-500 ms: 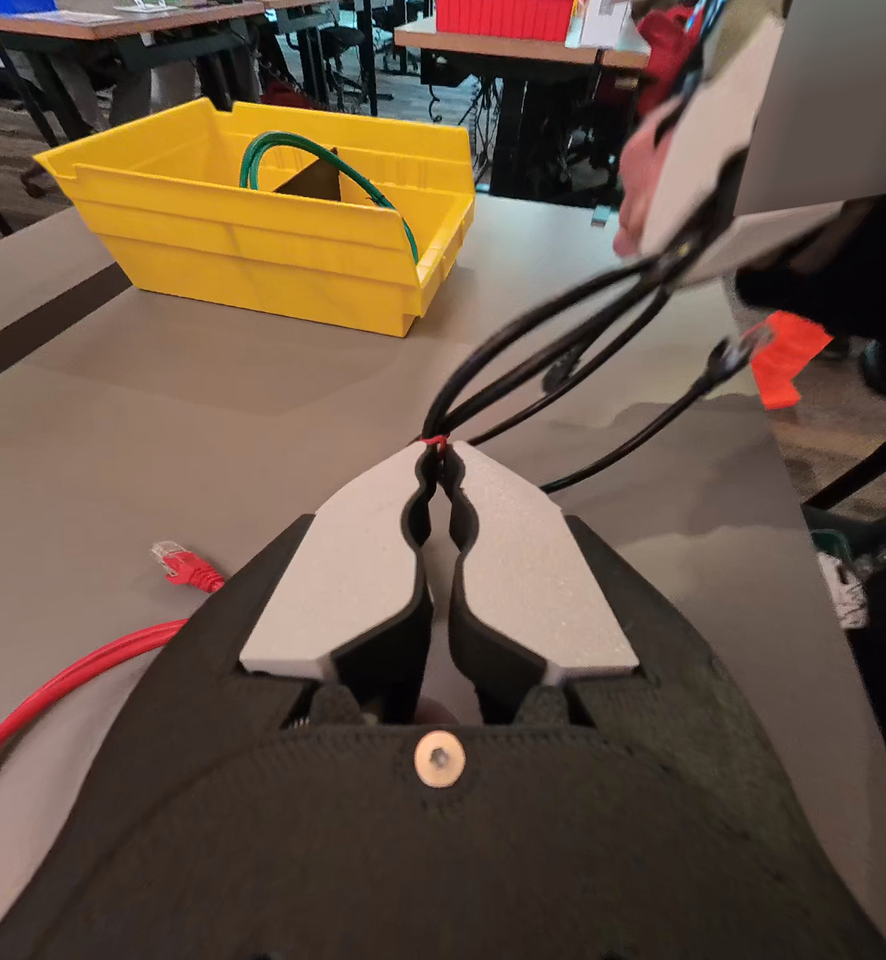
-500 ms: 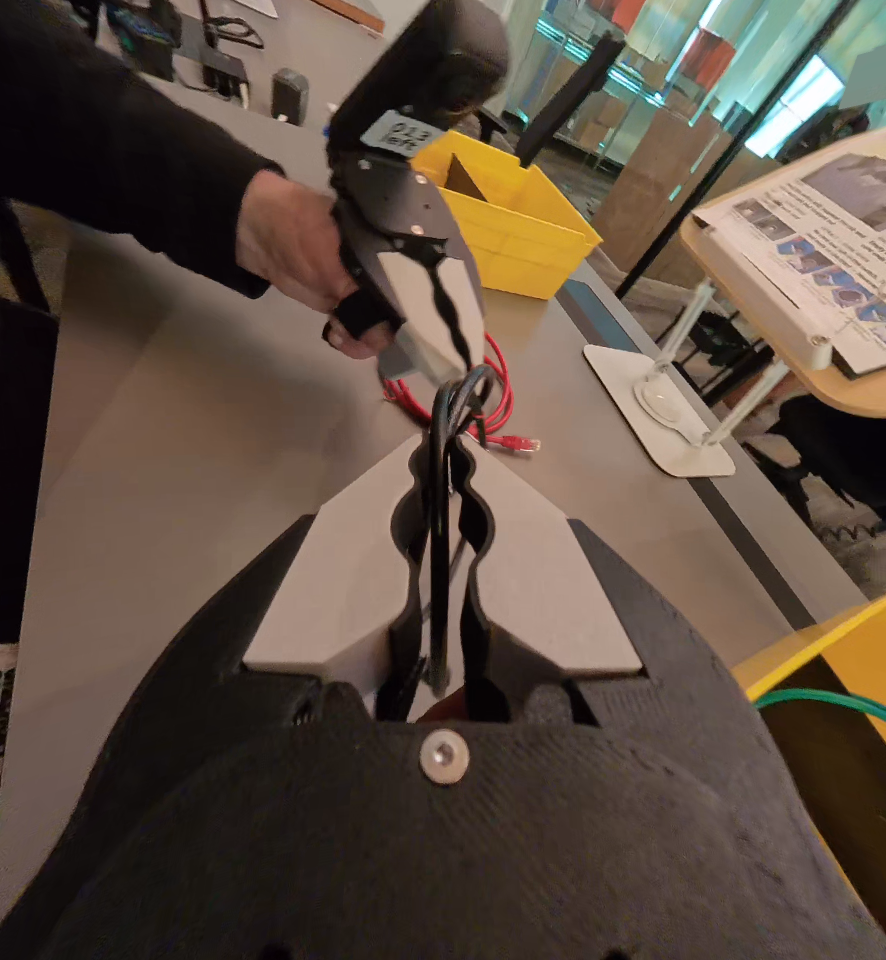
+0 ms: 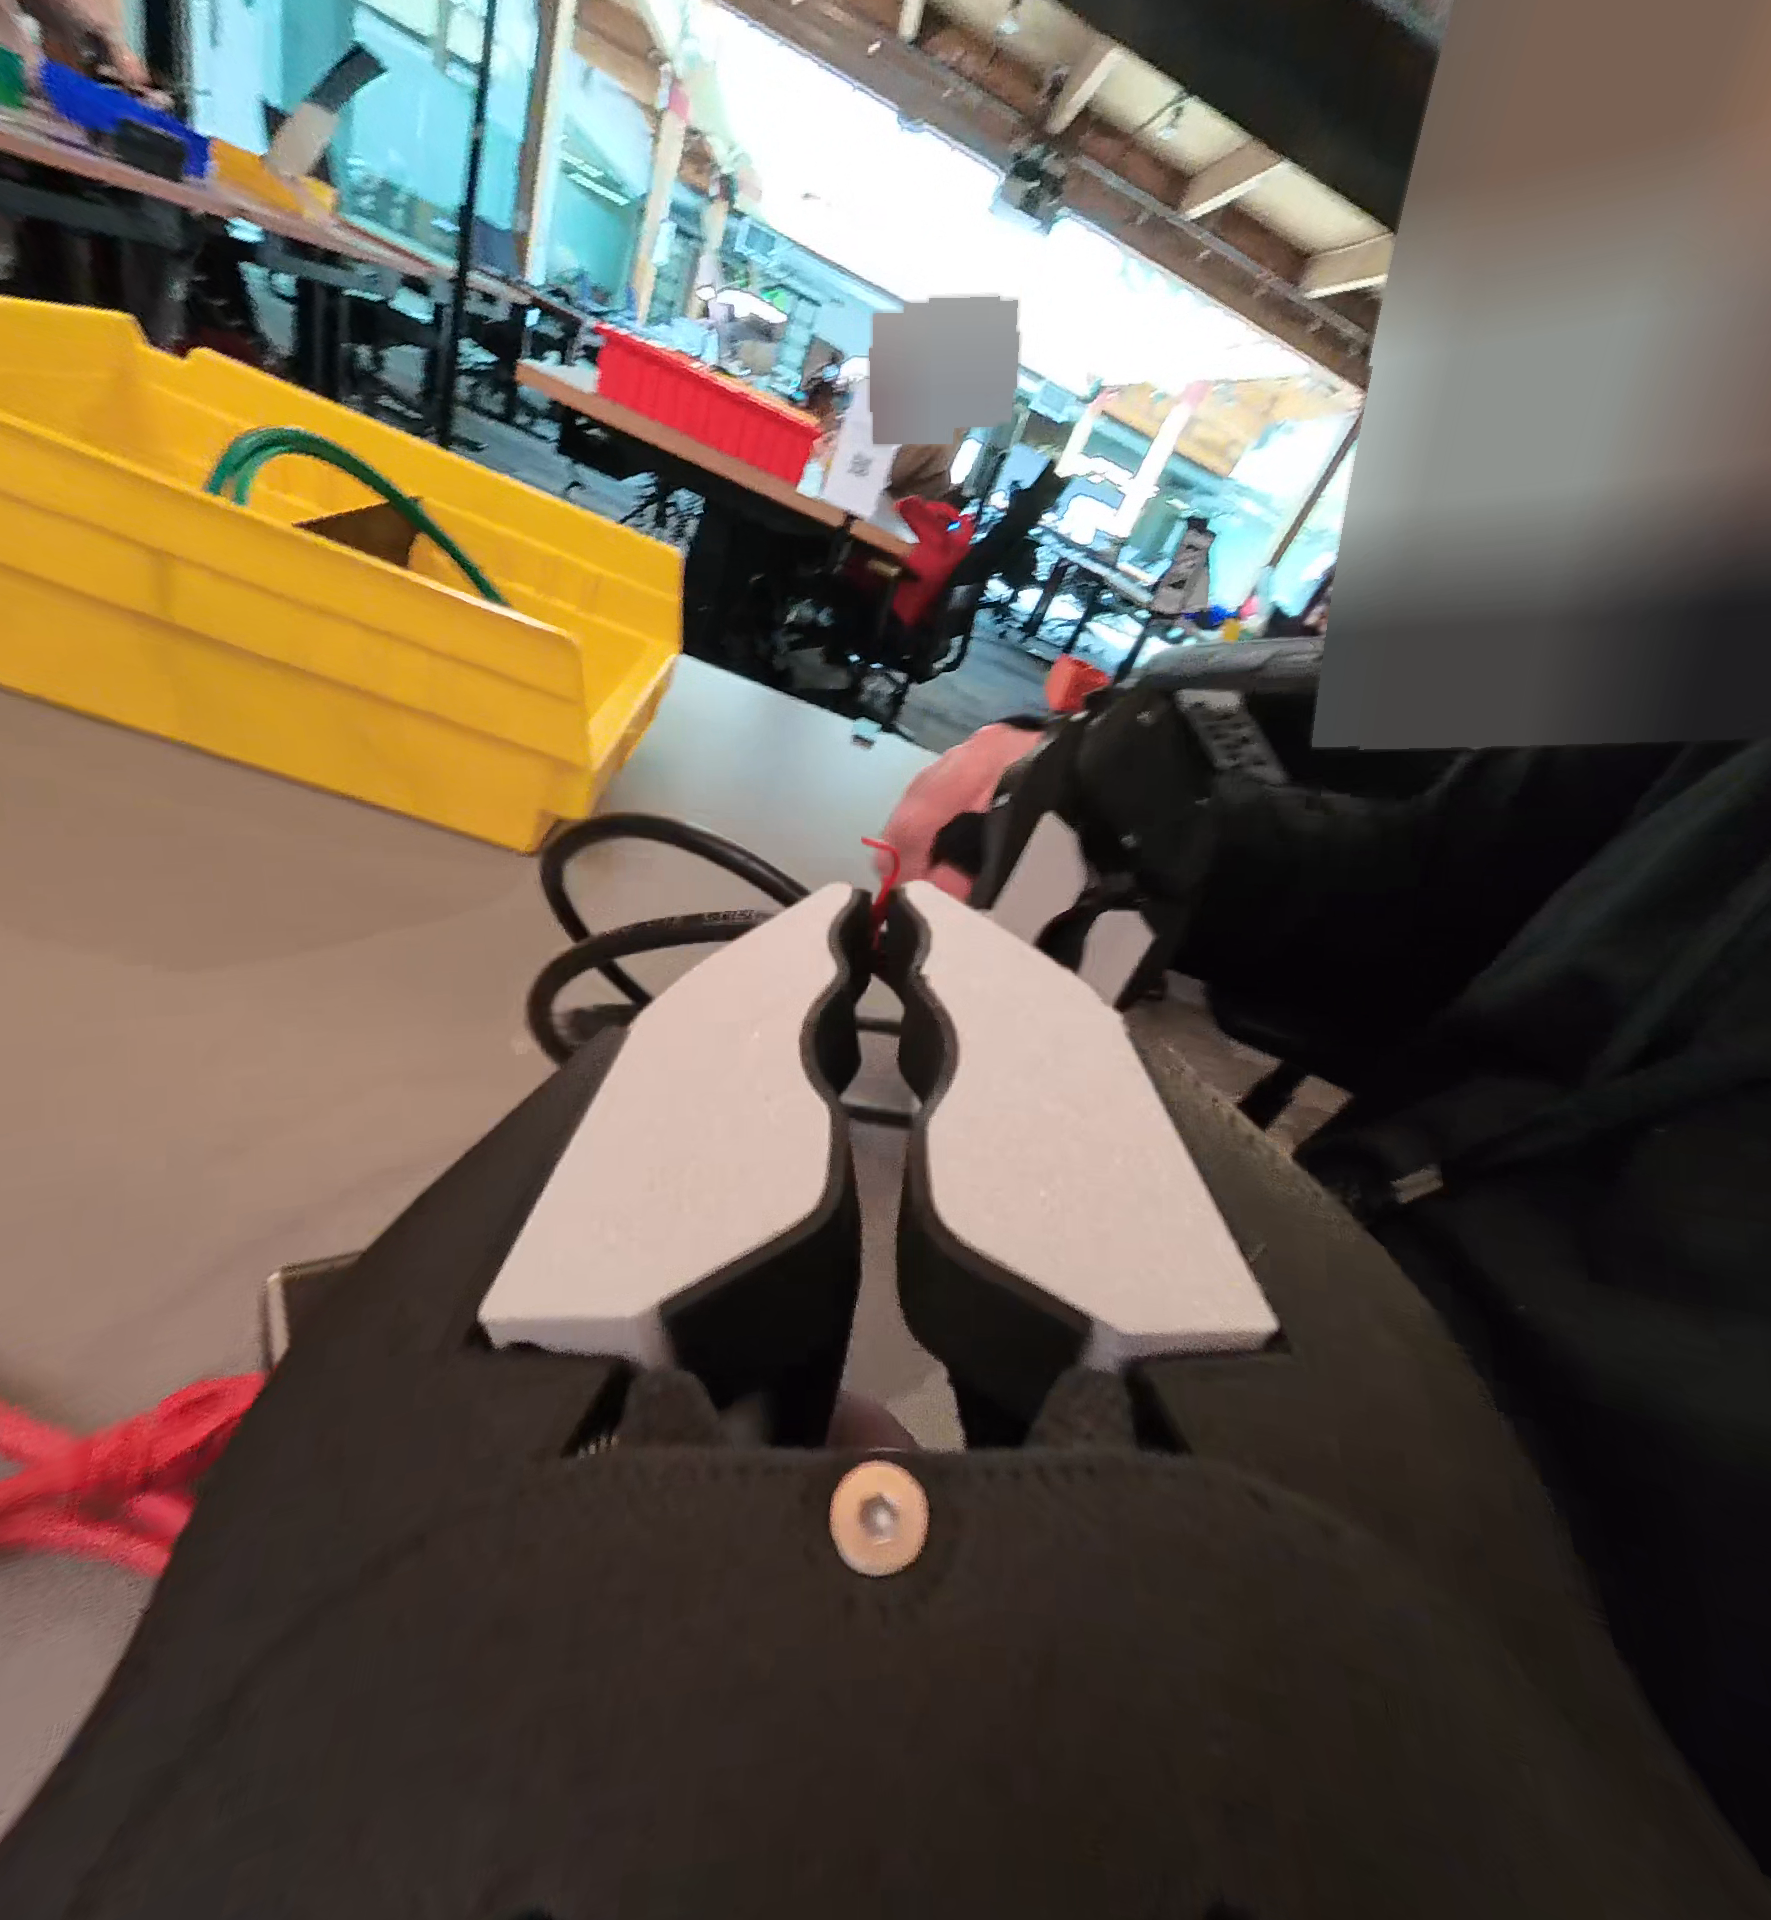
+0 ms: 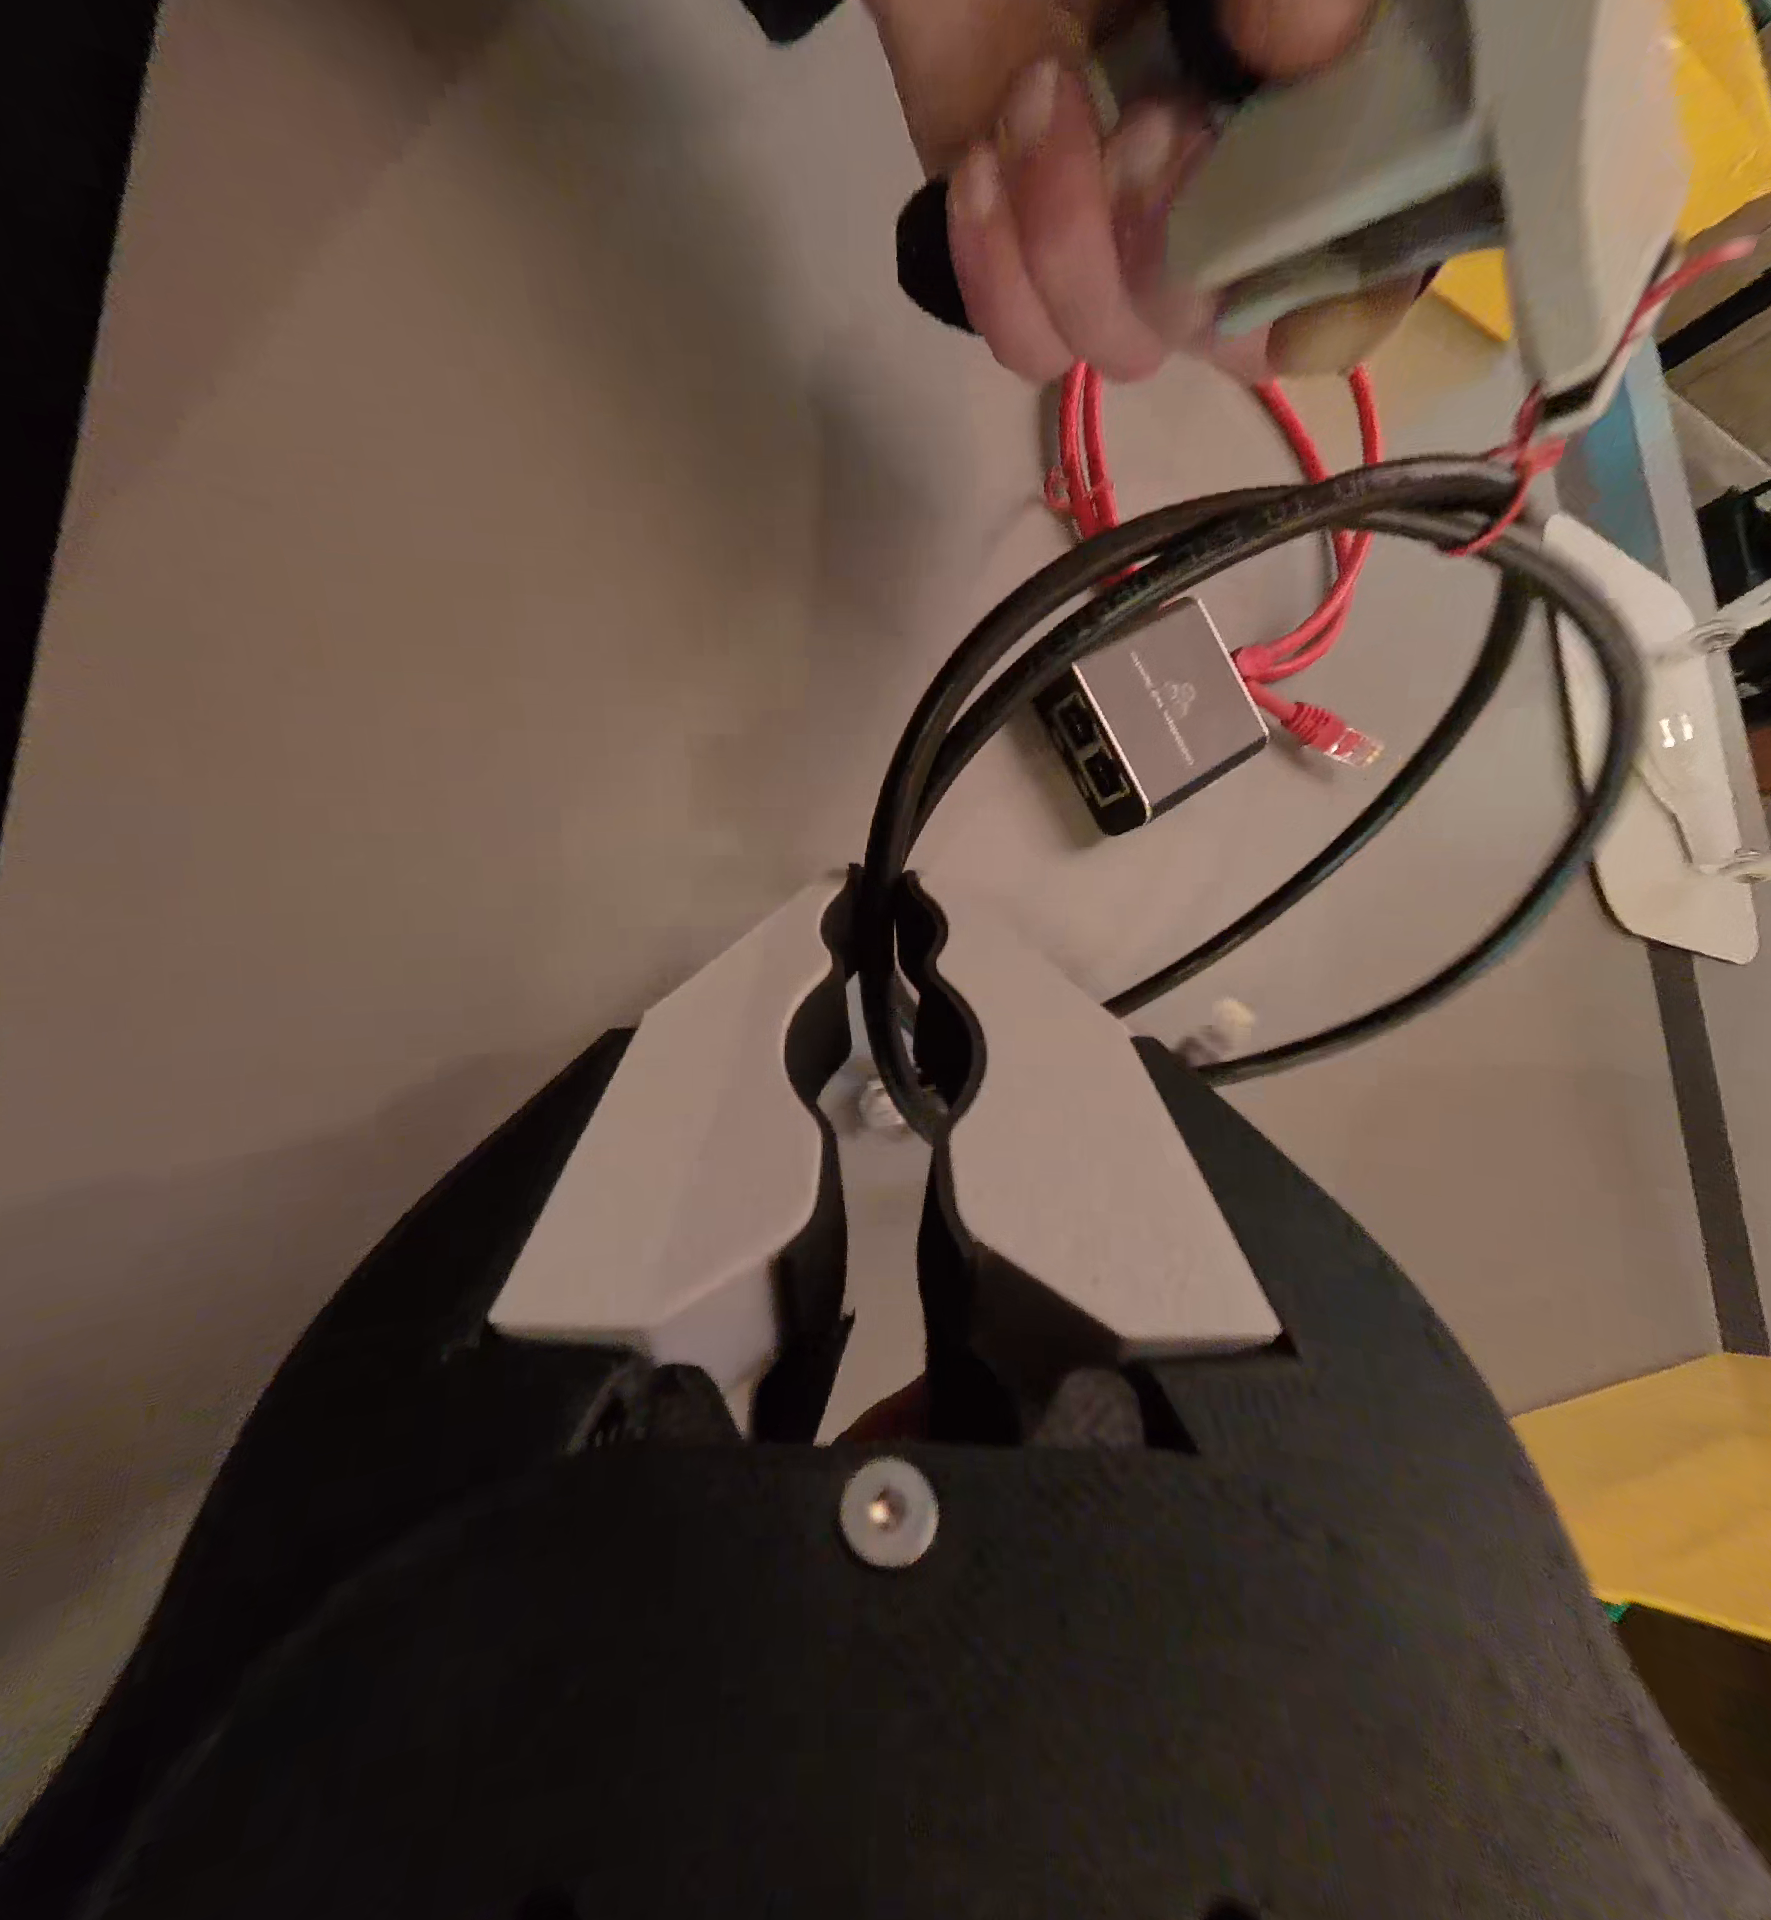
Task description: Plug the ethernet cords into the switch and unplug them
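Observation:
A coiled black ethernet cord (image 4: 1151, 540) hangs between my two grippers above the grey table (image 4: 445, 623). My right gripper (image 4: 881, 904) is shut on one side of the coil. My left gripper (image 3: 876, 920) is shut on a thin red twist tie (image 3: 873, 883) at the coil's other side; it also shows in the right wrist view (image 4: 1556, 410), held by a hand. The coil (image 3: 642, 935) loops behind my left fingers. The small grey switch (image 4: 1161, 707) lies on the table under the coil, two ports facing me. A red ethernet cord (image 4: 1317, 644) lies beside it, its plug (image 4: 1343, 740) loose.
A yellow bin (image 3: 268, 623) with a green cord (image 3: 341, 468) stands at the table's far left. Another yellow bin (image 4: 1691, 1486) sits near my right gripper. A white stand base (image 4: 1670, 790) rests near the table edge. Red cord loops (image 3: 60, 1475) lie low left.
My right gripper has tipped to look down on the table, so the switch is now in view. My left gripper has swung and tilted upward. Both stay shut, with the coil spread between them.

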`<state>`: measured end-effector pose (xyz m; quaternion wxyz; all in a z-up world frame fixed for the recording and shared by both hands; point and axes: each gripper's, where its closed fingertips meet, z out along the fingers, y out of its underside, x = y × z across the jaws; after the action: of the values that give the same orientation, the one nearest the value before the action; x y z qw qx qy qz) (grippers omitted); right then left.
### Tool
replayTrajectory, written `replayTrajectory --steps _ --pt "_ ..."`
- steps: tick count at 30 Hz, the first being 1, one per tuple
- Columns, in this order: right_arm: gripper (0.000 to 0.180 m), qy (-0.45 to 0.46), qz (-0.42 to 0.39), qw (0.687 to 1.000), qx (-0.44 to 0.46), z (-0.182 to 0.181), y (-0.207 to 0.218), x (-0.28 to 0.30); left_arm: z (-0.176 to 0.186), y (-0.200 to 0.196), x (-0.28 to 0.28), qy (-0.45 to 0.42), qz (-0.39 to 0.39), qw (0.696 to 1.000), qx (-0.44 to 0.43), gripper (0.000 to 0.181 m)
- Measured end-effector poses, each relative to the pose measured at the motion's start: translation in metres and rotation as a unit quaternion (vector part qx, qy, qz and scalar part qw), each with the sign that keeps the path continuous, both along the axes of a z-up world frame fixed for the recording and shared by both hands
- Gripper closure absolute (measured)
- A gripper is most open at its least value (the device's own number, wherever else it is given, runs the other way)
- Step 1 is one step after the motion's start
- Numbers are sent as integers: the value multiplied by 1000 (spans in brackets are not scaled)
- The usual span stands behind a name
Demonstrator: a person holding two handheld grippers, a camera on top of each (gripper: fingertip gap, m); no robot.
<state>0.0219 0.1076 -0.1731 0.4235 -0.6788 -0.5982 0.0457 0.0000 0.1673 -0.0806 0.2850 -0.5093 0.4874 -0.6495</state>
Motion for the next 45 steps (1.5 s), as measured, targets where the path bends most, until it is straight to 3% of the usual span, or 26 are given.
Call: replayTrajectory --steps 17,20,26,31,34,37,40,43,45 --pt "177 -55 -21 998 -23 -35 31 -12 6 -34 1 -14 -83 996 -5 179" --pt "169 -75 -28 997 -12 -38 31 -7 5 -23 0 -20 -65 998 -18 179" --pt "138 -54 -47 997 -6 -22 23 1 4 -9 1 -23 -35 998 -38 179" --pt "144 -19 -88 995 40 9 22 9 6 -7 7 -26 -25 998 -47 179" --pt "172 -13 -115 991 66 21 28 7 8 -12 11 -28 -27 998 -44 179" --pt "180 -4 -139 987 76 29 32 15 7 -8 12 -25 -13 999 -42 178" --pt "180 50 -152 985 62 49 30 25 13 1 12 -33 17 999 -37 169" --pt "180 96 -168 980 54 75 30 45 14 7 13 -17 37 999 -18 133" --pt "180 124 -183 974 51 95 31 65 13 8 13 -5 47 999 -6 120"
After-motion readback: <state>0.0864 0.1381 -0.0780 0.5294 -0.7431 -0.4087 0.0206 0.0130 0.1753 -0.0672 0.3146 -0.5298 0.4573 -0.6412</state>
